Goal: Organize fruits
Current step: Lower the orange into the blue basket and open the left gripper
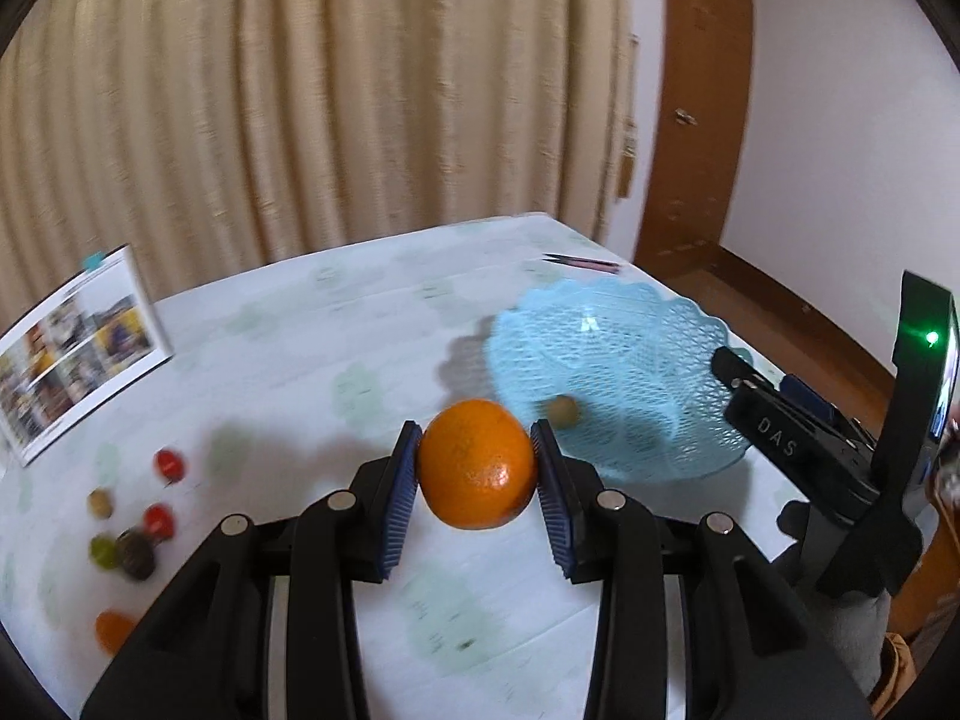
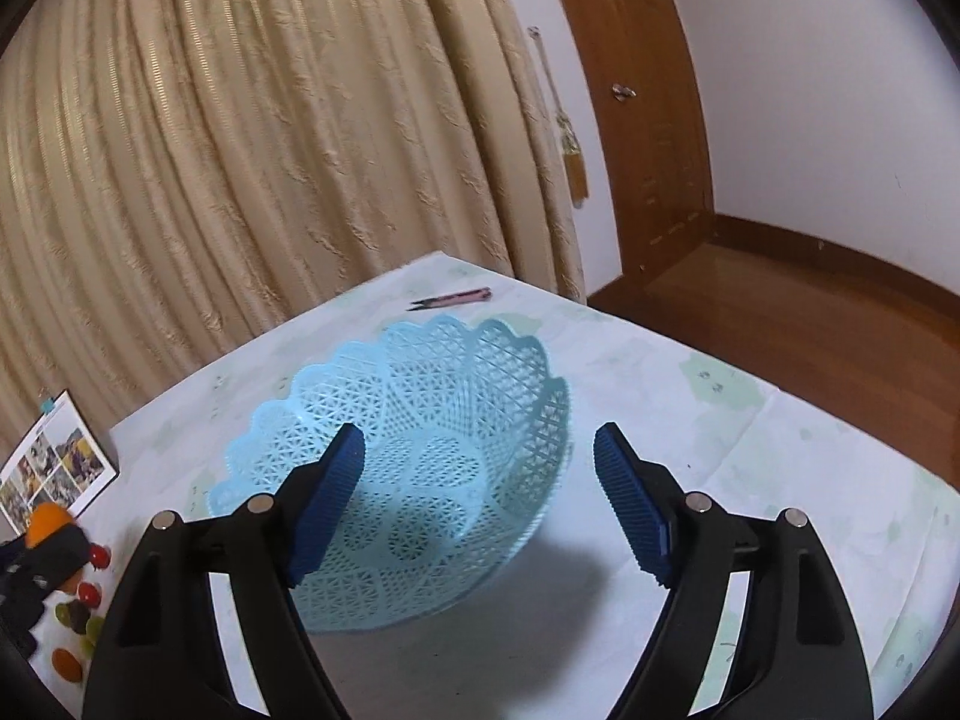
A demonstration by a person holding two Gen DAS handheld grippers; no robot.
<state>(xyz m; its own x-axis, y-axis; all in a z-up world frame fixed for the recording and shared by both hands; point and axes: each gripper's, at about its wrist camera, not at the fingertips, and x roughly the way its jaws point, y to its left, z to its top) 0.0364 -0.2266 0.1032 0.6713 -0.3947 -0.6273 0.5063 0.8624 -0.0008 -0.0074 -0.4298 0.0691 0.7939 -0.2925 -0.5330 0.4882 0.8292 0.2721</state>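
I see the light blue lattice plastic basket (image 2: 420, 468) sitting on the bench (image 2: 690, 420), and in the left wrist view one small brownish-green round fruit (image 1: 564, 411) shows at its near side, too blurred to say whether it lies inside. My left gripper (image 1: 477, 462) is clamped on the round orange citrus fruit (image 1: 477, 463), held above the bench just beside the basket; it is nearly spherical, so I cannot tell its long axis. My right gripper (image 2: 480, 504) hangs wide open over the basket, gripping nothing.
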